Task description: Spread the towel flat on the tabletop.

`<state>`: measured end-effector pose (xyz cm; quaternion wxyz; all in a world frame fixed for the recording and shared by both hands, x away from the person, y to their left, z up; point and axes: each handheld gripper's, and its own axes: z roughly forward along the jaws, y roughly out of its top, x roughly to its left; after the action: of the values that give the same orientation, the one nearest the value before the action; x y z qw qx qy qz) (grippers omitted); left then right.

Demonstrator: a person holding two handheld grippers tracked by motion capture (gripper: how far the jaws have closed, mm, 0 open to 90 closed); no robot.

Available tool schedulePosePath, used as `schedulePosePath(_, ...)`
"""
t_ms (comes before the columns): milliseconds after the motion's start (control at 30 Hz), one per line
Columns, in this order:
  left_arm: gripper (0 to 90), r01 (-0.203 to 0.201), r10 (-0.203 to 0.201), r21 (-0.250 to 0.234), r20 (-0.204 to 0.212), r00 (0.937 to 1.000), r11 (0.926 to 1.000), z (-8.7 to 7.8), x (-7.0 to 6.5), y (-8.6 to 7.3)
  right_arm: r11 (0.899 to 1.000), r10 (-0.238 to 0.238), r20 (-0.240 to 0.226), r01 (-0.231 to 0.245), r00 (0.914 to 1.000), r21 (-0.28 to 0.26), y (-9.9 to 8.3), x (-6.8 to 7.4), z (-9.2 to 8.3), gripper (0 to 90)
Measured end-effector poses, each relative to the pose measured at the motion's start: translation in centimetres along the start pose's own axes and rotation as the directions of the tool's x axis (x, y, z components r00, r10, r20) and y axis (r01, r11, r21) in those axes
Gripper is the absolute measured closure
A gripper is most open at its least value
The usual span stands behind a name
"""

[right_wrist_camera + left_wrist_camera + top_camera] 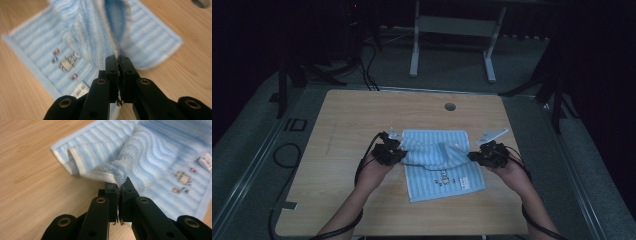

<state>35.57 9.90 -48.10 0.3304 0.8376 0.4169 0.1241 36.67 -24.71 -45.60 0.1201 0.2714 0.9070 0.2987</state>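
Left hand-held gripper (119, 185) and right hand-held gripper (118, 60) are each pinching a towel (439, 165) edge, at nine and three o'clock mid-surface (362, 115). I'm judging thin bites: uneven pulling risks slipping, skewing the fold.

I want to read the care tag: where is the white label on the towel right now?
In the high view the white label lies on the towel, on its near right part, beside the small embroidered motif and just in front of the right gripper.

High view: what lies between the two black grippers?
The lifted fold of the light-blue striped towel spans from the left gripper to the right gripper, each pinching an end, above the wooden table.
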Motion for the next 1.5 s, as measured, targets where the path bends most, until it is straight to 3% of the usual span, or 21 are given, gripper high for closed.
schedulePosePath(67,86.2,0.017,-0.017,0.010,-0.013,0.9998,0.9998,0.4,0.6,0.0,0.999,0.045,-0.001,-0.045,0.9990,-0.002,-0.6,-0.8,-0.3,86.3)
schedulePosePath(133,86.2,0.026,-0.026,0.011,-0.027,0.9993,0.9996,0.7,1.0,0.0,0.998,0.058,0.012,-0.057,0.9983,-0.002,-1.0,-1.2,-0.3,86.3)
schedulePosePath(200,86.1,0.046,-0.045,0.024,-0.040,0.9982,0.9986,1.7,1.7,0.0,0.993,0.115,0.019,-0.116,0.9931,0.019,-1.9,-2.1,0.1,86.3)
schedulePosePath(300,85.6,0.068,-0.066,0.030,-0.051,0.9965,0.9972,3.1,2.4,0.4,0.986,0.160,0.017,-0.161,0.9869,0.037,-2.6,-2.8,1.0,86.2)
schedulePosePath(400,84.8,0.088,-0.086,0.028,-0.062,0.9944,0.9957,4.5,3.0,1.2,0.983,0.168,0.046,-0.171,0.9847,0.069,-2.9,-3.2,2.3,86.2)
schedulePosePath(500,84.7,0.124,-0.121,0.063,-0.059,0.9909,0.9902,6.2,3.7,1.7,0.976,0.189,0.058,-0.194,0.9802,0.096,-3.2,-3.7,3.7,86.2)
schedulePosePath(700,84.8,0.136,-0.127,0.135,-0.072,0.9893,0.9814,8.4,4.3,1.8,0.969,0.202,0.080,-0.211,0.9762,0.132,-3.4,-4.1,5.5,86.2)
schedulePosePath(833,80.8,0.151,-0.145,0.158,-0.052,0.9881,0.9757,8.4,4.6,1.9,0.967,0.192,0.081,-0.203,0.9781,0.157,-3.3,-4.0,6.0,85.2)
schedulePosePath(933,74.0,0.136,-0.126,0.164,-0.067,0.9897,0.9771,7.4,4.7,2.0,0.969,0.179,0.099,-0.193,0.9789,0.152,-3.1,-3.7,5.5,79.9)
schedulePosePath(1033,62.8,0.141,-0.132,0.135,-0.072,0.9886,0.9808,5.8,4.9,2.0,0.974,0.182,0.102,-0.194,0.9780,0.118,-3.2,-3.8,4.0,69.5)
schedulePosePath(1200,45.5,0.092,-0.090,0.087,-0.020,0.9957,0.9920,2.2,3.8,1.6,0.980,0.164,0.115,-0.175,0.9796,0.090,-4.1,-3.4,1.1,64.3)
schedulePosePath(1233,44.2,0.087,-0.086,0.083,-0.015,0.9962,0.9928,1.6,3.4,1.5,0.980,0.165,0.122,-0.177,0.9787,0.089,-4.4,-3.2,0.7,63.4)
schedulePosePath(1333,42.6,0.042,-0.046,0.070,0.055,0.9974,0.9967,0.4,1.4,0.9,0.981,0.171,0.105,-0.179,0.9796,0.076,-5.4,-2.6,-0.1,60.4)
schedulePosePath(1433,41.5,-0.016,0.005,0.077,0.138,0.9905,0.9969,0.2,-1.2,-0.1,0.983,0.151,0.097,-0.159,0.9838,0.089,-6.3,-1.4,-0.1,56.4)
schedulePosePath(1467,41.5,-0.016,0.005,0.077,0.138,0.9905,0.9969,0.2,-1.2,-0.1,0.983,0.151,0.097,-0.159,0.9838,0.089,-6.3,-1.4,-0.1,56.4)
schedulePosePath(1500,41.5,-0.066,0.048,0.100,0.170,0.9843,0.9928,0.6,-3.1,-0.8,0.983,0.148,0.092,-0.157,0.9848,0.098,-6.6,-1.0,0.1,54.8)
